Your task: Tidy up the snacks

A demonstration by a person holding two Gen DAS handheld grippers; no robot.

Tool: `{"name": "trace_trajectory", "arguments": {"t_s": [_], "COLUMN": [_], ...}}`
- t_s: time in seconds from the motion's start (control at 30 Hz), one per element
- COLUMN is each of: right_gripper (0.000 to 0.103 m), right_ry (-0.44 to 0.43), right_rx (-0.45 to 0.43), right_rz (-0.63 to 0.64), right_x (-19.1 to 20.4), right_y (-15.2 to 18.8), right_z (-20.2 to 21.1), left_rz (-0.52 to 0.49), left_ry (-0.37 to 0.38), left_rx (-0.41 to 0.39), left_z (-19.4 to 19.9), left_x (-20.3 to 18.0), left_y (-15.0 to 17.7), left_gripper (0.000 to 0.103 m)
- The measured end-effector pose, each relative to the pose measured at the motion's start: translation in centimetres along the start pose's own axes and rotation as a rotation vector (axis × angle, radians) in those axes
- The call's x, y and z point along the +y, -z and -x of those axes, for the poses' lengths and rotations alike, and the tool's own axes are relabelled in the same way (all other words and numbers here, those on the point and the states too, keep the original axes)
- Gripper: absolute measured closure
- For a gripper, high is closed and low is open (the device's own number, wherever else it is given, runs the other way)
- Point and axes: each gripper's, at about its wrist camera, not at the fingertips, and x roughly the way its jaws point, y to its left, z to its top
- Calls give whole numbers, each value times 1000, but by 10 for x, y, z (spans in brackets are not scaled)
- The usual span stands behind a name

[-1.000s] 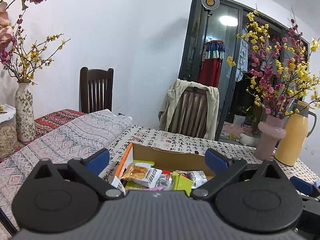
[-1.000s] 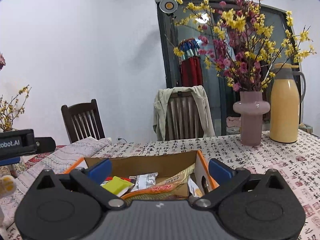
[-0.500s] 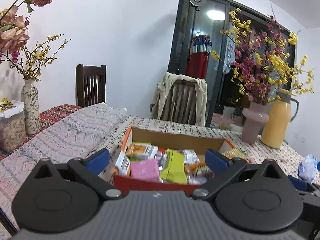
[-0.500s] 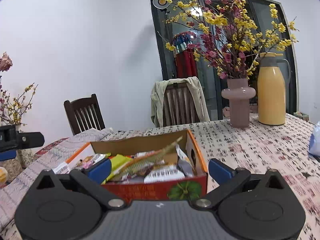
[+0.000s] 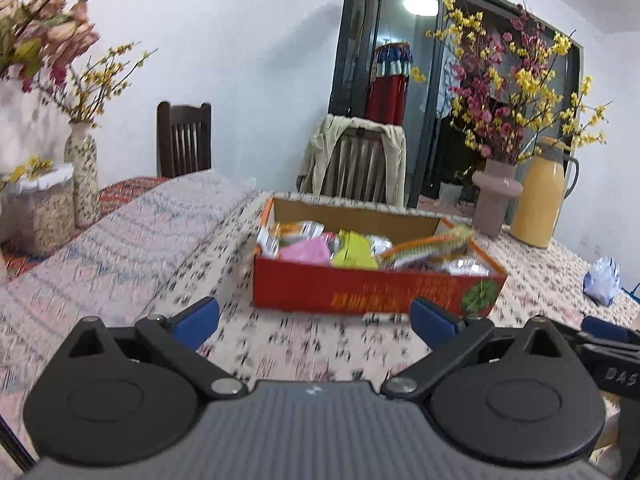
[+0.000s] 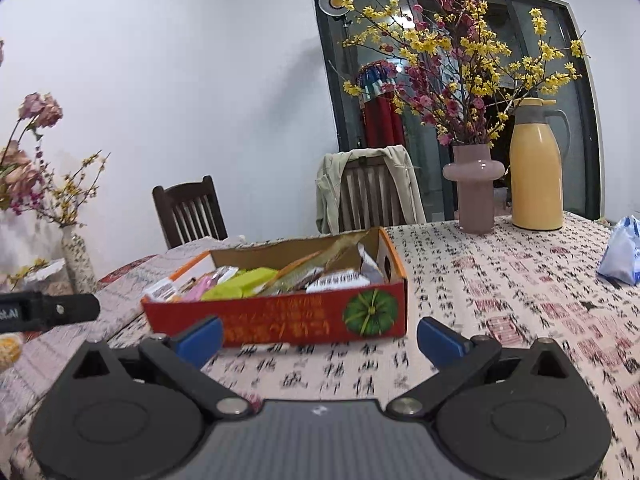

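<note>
Patterned cloth covered the tabletop (image 6: 500, 300), where one red snack box (image 6: 280, 320) sat packed with wrappers. Two vases, one yellow flask (image 6: 536, 168) stood nearby. I held my left gripper (image 5: 314, 318) and right gripper (image 6: 320, 336) wide apart, empty, short of it.

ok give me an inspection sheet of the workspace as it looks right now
surface: table under calligraphy-print cloth.
job's things: red snack box, open top, full of wrapped snacks.
clutter: pink vase of flowers, yellow thermos, blue-white bag.
grippers: left gripper and right gripper open, empty, short of the box.
cables: nothing seen.
surroundings: two chairs, one with a jacket; glass door behind.
</note>
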Motion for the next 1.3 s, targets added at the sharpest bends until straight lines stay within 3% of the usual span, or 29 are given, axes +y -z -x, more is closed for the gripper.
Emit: {"name": "trace_trajectory", "arguments": {"t_s": [0.5,1.3], "right_gripper": [0,0], "right_ry": [8,10], "right_rx": [98,127], "right_rz": [0,-1], "right_x": [-8,-8], "right_y": [43,50], "right_z": [30,26], "left_rz": [-19,-23], "left_ry": [-5,4], "left_rx": [82,98], "left_z": [12,9], "left_x": [14,11], "left_y": [49,54], "left_gripper": [0,0]}}
